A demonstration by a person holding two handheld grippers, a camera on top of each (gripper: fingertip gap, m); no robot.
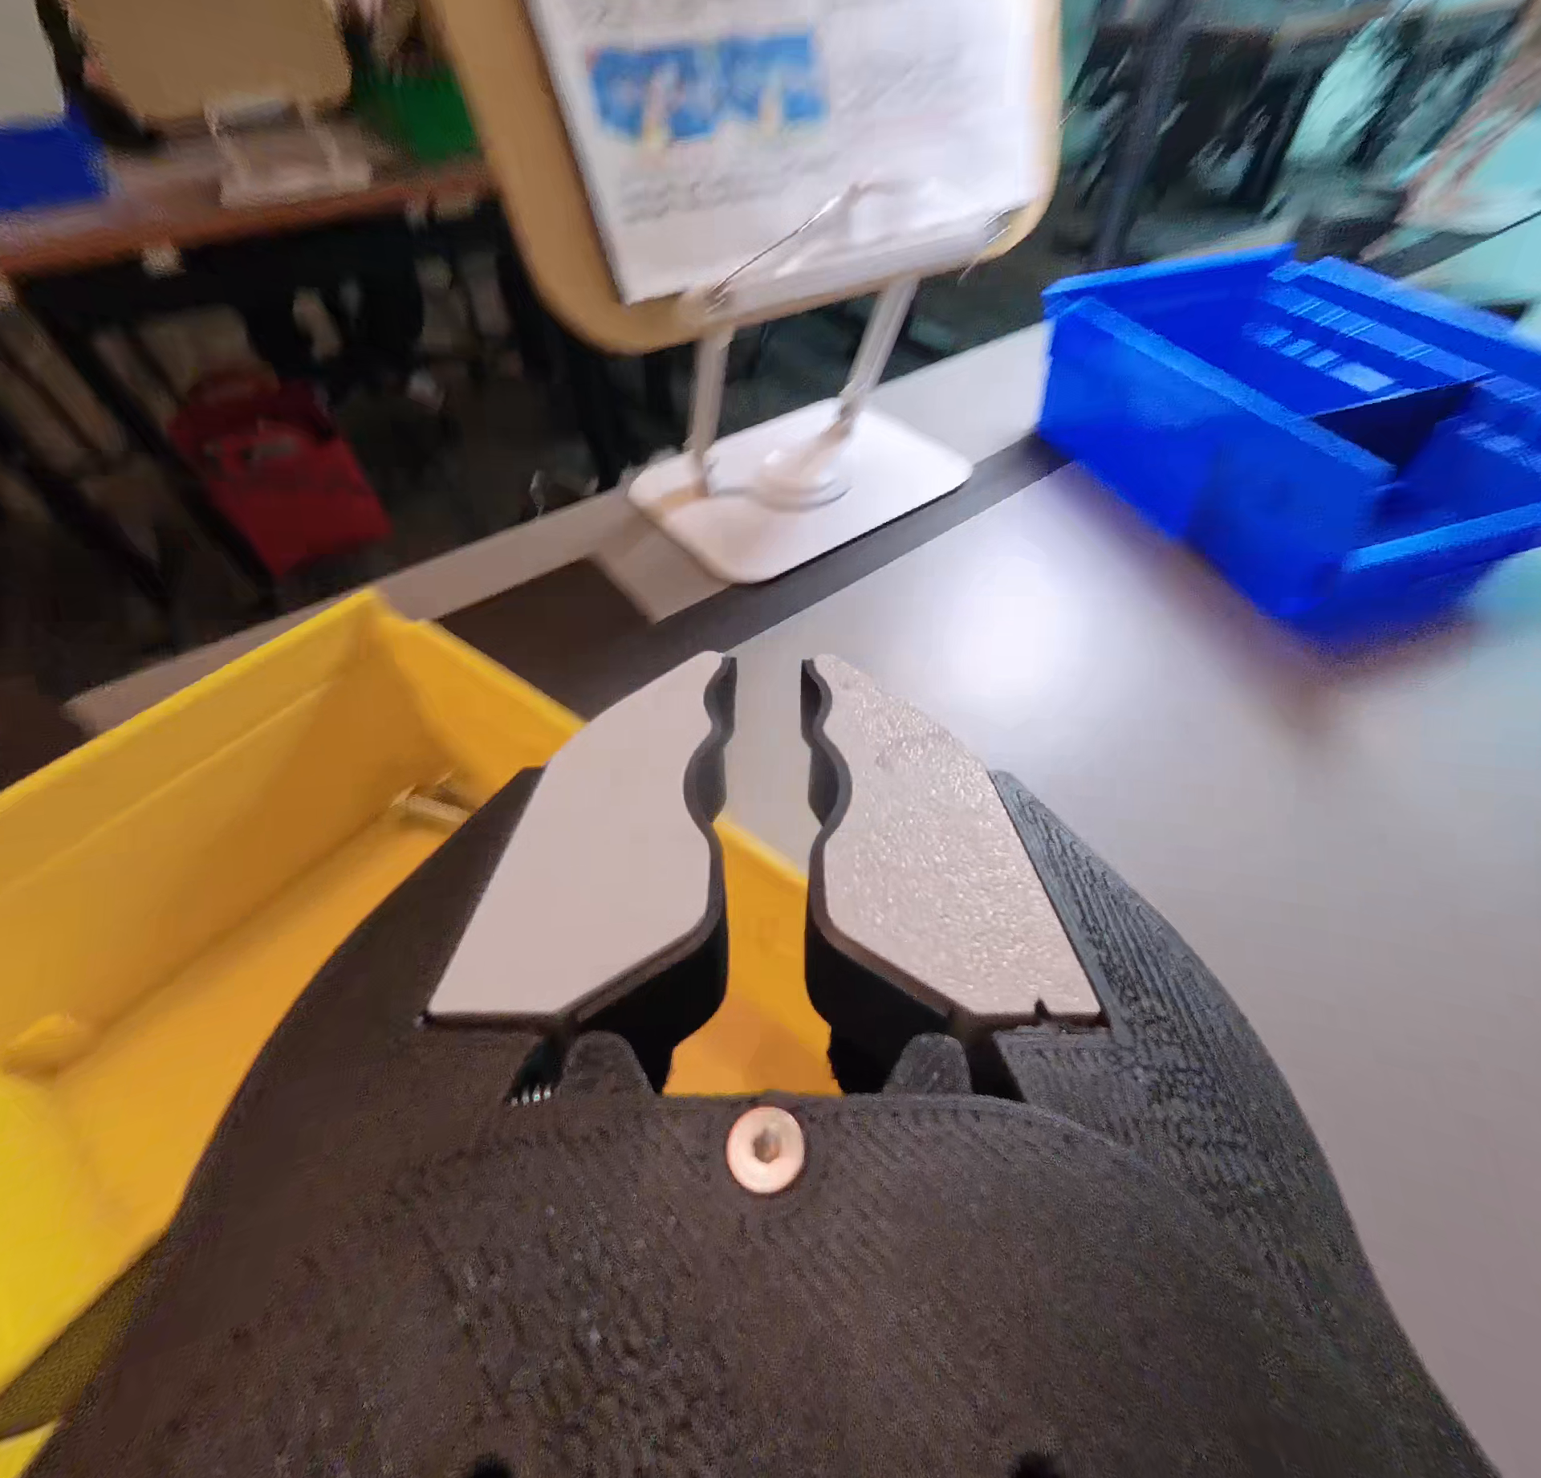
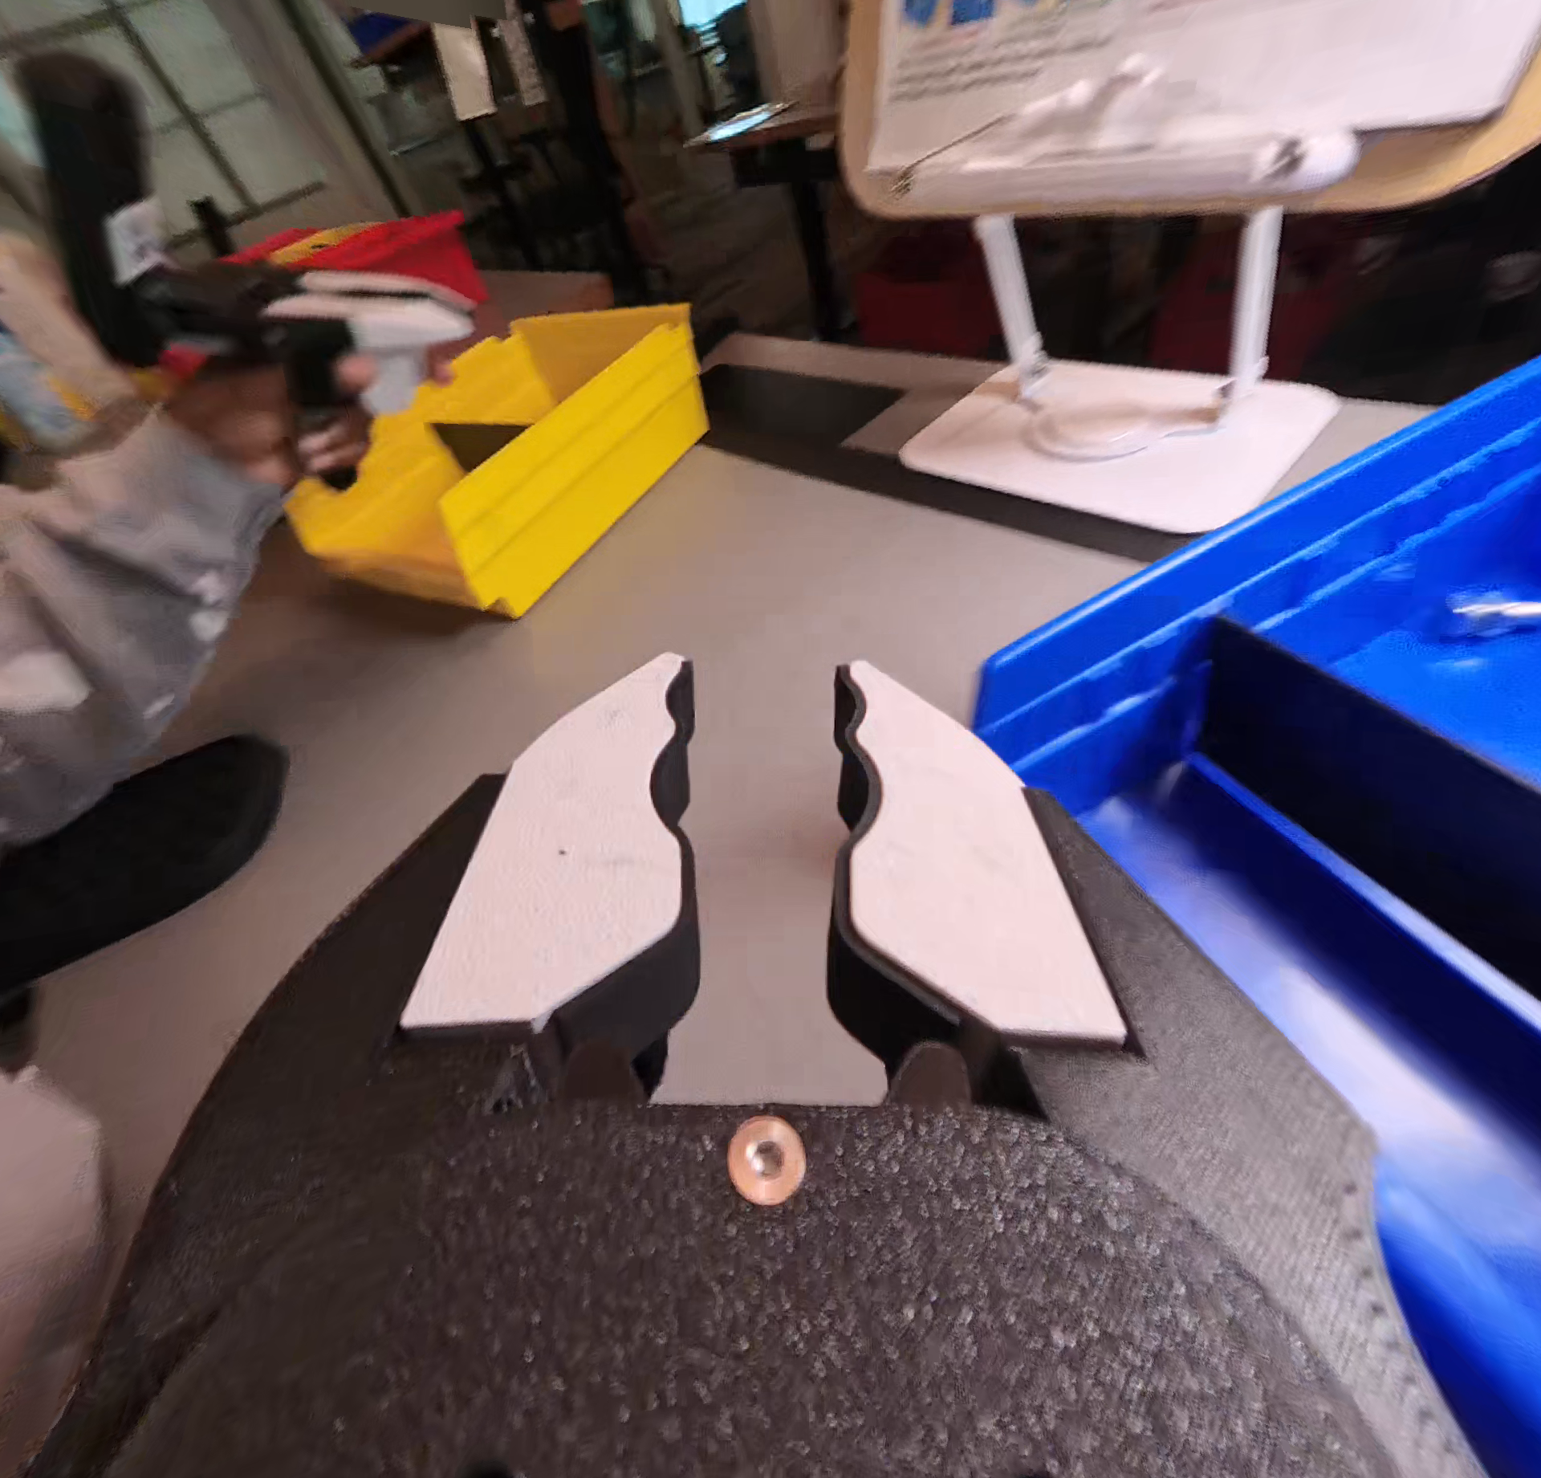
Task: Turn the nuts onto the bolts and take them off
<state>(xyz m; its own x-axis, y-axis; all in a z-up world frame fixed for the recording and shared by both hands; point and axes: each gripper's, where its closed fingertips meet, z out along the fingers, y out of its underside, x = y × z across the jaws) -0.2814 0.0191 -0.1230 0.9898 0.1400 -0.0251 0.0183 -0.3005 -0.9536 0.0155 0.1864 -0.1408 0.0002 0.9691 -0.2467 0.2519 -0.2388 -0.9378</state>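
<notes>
Left gripper (image 1: pixel 767 671): jaws apart by a narrow gap, nothing between them. It hangs over the right wall of the yellow bin (image 1: pixel 250 771), tips out past the rim above the grey table (image 1: pixel 1167 771). One bolt (image 1: pixel 425 808) lies in the yellow bin against its far wall, partly hidden by the gripper body. No nut can be made out in this view.

Right gripper (image 2: pixel 763 675): jaws moderately wide, empty, bare table seen through the gap. It sits just left of the blue bin (image 2: pixel 1167 629), near that bin's front lip. A small metal part (image 2: pixel 1493 610) lies inside the blue bin at the right edge; too blurred to tell bolt from nut.

In the right wrist view the left gripper shows far left, over the near end of the yellow bin, held by a hand (image 2: pixel 308 437) in a grey sleeve (image 2: pixel 125 554).

The bins stand well apart, yellow left, blue right, bare table between. A white stand (image 2: pixel 1117 445) carrying a board with a printed sheet (image 2: pixel 1209 37) sits at the far edge between them. A red bin (image 2: pixel 392 249) lies beyond the yellow one. Both views are motion-blurred.
</notes>
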